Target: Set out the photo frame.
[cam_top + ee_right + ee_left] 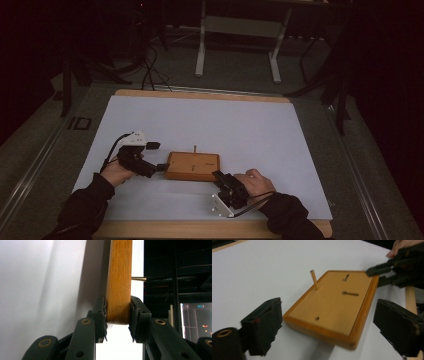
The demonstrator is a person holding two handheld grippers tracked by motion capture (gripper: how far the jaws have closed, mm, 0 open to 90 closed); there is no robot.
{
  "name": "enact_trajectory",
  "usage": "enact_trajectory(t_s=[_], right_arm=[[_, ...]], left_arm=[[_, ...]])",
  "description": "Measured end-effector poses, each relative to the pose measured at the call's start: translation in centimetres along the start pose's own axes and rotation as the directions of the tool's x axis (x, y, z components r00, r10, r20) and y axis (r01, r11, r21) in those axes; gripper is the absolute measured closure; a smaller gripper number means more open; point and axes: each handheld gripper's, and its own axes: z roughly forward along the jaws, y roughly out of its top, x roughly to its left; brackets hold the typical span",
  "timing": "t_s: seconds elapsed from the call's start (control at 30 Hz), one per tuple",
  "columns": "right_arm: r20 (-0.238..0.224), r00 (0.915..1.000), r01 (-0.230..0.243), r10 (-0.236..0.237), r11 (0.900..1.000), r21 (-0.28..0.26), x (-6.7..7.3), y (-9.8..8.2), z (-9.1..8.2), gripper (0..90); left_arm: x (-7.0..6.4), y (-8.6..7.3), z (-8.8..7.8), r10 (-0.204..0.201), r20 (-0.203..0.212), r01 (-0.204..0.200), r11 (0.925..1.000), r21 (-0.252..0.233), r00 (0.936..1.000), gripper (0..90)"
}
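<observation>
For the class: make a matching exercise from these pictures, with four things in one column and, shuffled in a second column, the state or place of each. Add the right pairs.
Things
1. left gripper
2. right gripper
3. thin peg
4. white sheet

States or places
A. stands upright near the board's edge
B. covers the tabletop under the board
C. jaws wide apart, off the board
D. clamped on the edge of the wooden board

Pairs: 1-C, 2-D, 3-A, 4-B
</observation>
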Motion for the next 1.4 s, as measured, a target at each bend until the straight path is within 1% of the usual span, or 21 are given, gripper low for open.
enact_trajectory(t_s=[0.03,0.1,0.17,0.2,0.23,0.27,0.37,0.5,0.6,0.7,0.73,0.77,0.87,0.97,1.0,1.07,1.17,1.2,1.23,1.3,1.4], right_arm=[[-0.008,1.0000,-0.001,0.001,1.000,0.000,-0.2,-0.1,0.0,69.2],[-0.019,0.9998,-0.011,0.011,1.000,-0.003,-0.5,-0.2,0.0,69.3],[-0.037,0.9991,-0.018,0.018,1.000,-0.002,-1.0,-0.3,-0.1,69.3],[-0.037,0.9991,-0.018,0.018,1.000,-0.002,-1.0,-0.3,-0.1,69.3],[-0.047,0.9986,-0.022,0.022,1.000,-0.002,-1.2,-0.4,-0.1,69.3],[-0.067,0.9972,-0.033,0.033,0.999,-0.005,-1.7,-0.5,0.0,69.3],[-0.087,0.9950,-0.050,0.049,0.999,-0.007,-2.3,-0.7,0.0,69.3],[-0.114,0.9906,-0.078,0.077,0.997,-0.006,-3.2,-0.8,0.1,69.5],[-0.135,0.9861,-0.099,0.097,0.995,-0.010,-3.8,-1.0,0.2,69.6],[-0.168,0.9793,-0.116,0.112,0.993,-0.015,-4.6,-1.3,0.3,69.6],[-0.182,0.9755,-0.129,0.124,0.992,-0.016,-4.9,-1.4,0.4,69.5],[-0.196,0.9736,-0.123,0.117,0.992,-0.019,-5.3,-1.6,0.5,69.6],[-0.222,0.9651,-0.145,0.138,0.989,-0.014,-6.4,-2.0,0.8,69.8],[-0.257,0.9515,-0.178,0.169,0.984,-0.009,-7.5,-2.4,1.1,69.8],[-0.273,0.9451,-0.190,0.180,0.982,-0.009,-7.9,-2.6,1.2,69.8],[-0.294,0.9362,-0.206,0.193,0.979,-0.011,-8.6,-2.9,1.6,69.8],[-0.340,0.9149,-0.234,0.217,0.972,-0.009,-9.8,-3.4,2.0,69.8],[-0.354,0.9061,-0.250,0.232,0.968,-0.006,-10.1,-3.5,2.2,69.7],[-0.364,0.9015,-0.254,0.235,0.967,-0.004,-10.4,-3.5,2.3,69.7],[-0.390,0.8851,-0.275,0.254,0.961,0.003,-11.0,-3.7,2.6,69.7],[-0.421,0.8653,-0.297,0.272,0.955,0.006,-11.7,-4.0,3.0,69.7]], left_arm=[[-0.1,-0.2,-0.1,-0.001,-0.005,0.001,1.0000,-0.001,1.0000,7.1],[-0.4,-0.8,-0.4,-0.013,-0.043,0.012,0.9999,-0.010,0.9990,6.5],[-0.7,-1.3,-0.7,-0.024,-0.047,0.023,0.9996,-0.015,0.9986,6.5],[-0.7,-1.3,-0.7,-0.024,-0.047,0.023,0.9996,-0.015,0.9986,6.2],[-1.1,-2.0,-0.8,-0.035,-0.057,0.034,0.9993,-0.017,0.9978,6.2],[-1.3,-2.2,-0.7,-0.034,-0.065,0.033,0.9993,-0.015,0.9973,4.4],[-2.0,-3.0,-0.5,-0.013,-0.078,0.013,0.9999,0.008,0.9969,4.3],[-2.9,-3.8,0.0,0.010,-0.095,-0.009,0.9999,0.008,0.9954,4.2],[-3.4,-4.3,0.5,0.028,-0.112,-0.027,0.9996,0.014,0.9933,4.2],[-3.7,-4.5,0.8,0.039,-0.129,-0.036,0.9991,0.024,0.9908,4.2],[-3.8,-4.6,0.8,0.036,-0.125,-0.034,0.9993,0.019,0.9915,4.2],[-3.9,-4.6,0.8,0.032,-0.121,-0.031,0.9994,0.016,0.9921,4.2],[-3.8,-4.7,0.8,0.013,-0.111,-0.013,0.9999,0.001,0.9937,4.2],[-3.6,-4.9,0.7,-0.006,-0.112,0.004,0.9999,-0.012,0.9937,4.2],[-3.5,-5.0,0.7,-0.006,-0.115,0.005,1.0000,-0.007,0.9934,4.2],[-3.5,-5.1,0.7,-0.009,-0.117,0.008,0.9999,-0.008,0.9931,4.2],[-3.4,-5.2,0.7,-0.015,-0.115,0.014,0.9999,-0.009,0.9933,4.2],[-3.4,-5.2,0.8,-0.016,-0.114,0.015,0.9998,-0.010,0.9934,4.2],[-3.4,-5.2,0.8,-0.015,-0.113,0.015,0.9999,-0.008,0.9935,4.2],[-3.4,-5.2,0.8,-0.010,-0.108,0.010,0.9999,-0.007,0.9941,4.2],[-3.4,-5.3,0.9,-0.007,-0.107,0.007,1.0000,-0.007,0.9943,4.2]])
